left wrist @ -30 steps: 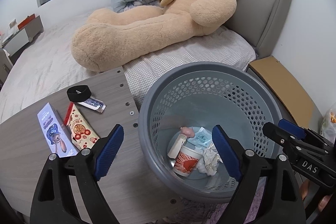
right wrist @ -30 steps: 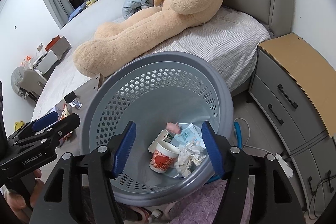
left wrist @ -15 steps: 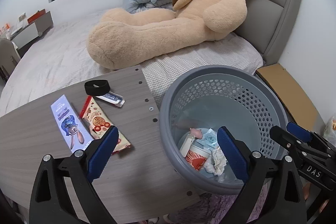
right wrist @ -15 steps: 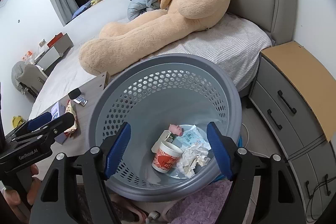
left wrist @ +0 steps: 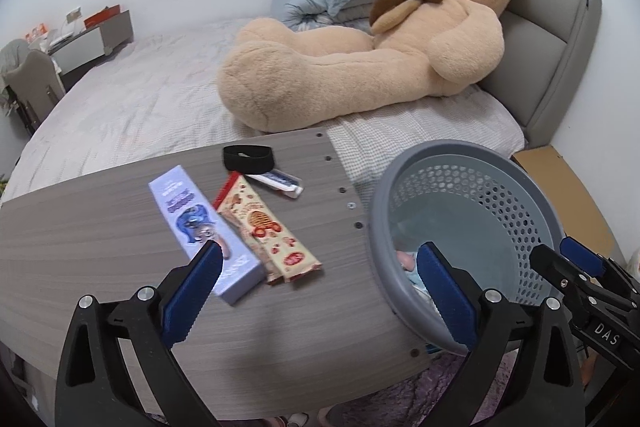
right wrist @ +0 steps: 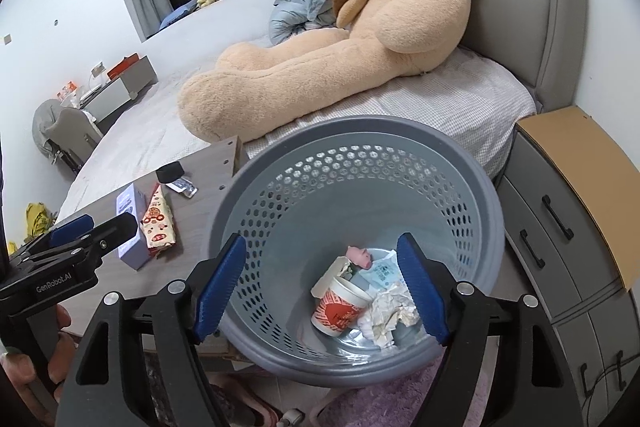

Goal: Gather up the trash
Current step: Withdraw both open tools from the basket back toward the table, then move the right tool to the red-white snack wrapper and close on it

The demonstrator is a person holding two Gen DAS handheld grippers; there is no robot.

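Observation:
A grey perforated basket [right wrist: 360, 131] stands beside the wooden table [left wrist: 80, 227]. In it lie a red-and-white paper cup [right wrist: 340, 307], crumpled paper [right wrist: 388, 311], a pale blue packet [right wrist: 380, 271] and a small pink thing [right wrist: 359, 255]. On the table lie a purple box [left wrist: 196, 223], a snack wrapper [left wrist: 264, 223], a small white-and-blue packet [left wrist: 280, 183] and a black band [left wrist: 248, 157]. My left gripper [left wrist: 320, 255] hovers over the table near the box and wrapper, jaws opening, nothing between them. My right gripper [right wrist: 320, 243] hangs above the basket, jaws opening and empty.
A large teddy bear [left wrist: 360, 59] lies on the bed [left wrist: 140, 99] behind the table. A grey nightstand [right wrist: 560, 211] with drawers stands right of the basket, and a purple rug [right wrist: 384, 399] lies beneath it. The basket rim [left wrist: 472, 155] touches the table's right edge.
The left gripper has swung left from over the basket to over the table's items. Both pairs of jaws have spread wider. The right gripper has drawn back a little from the basket.

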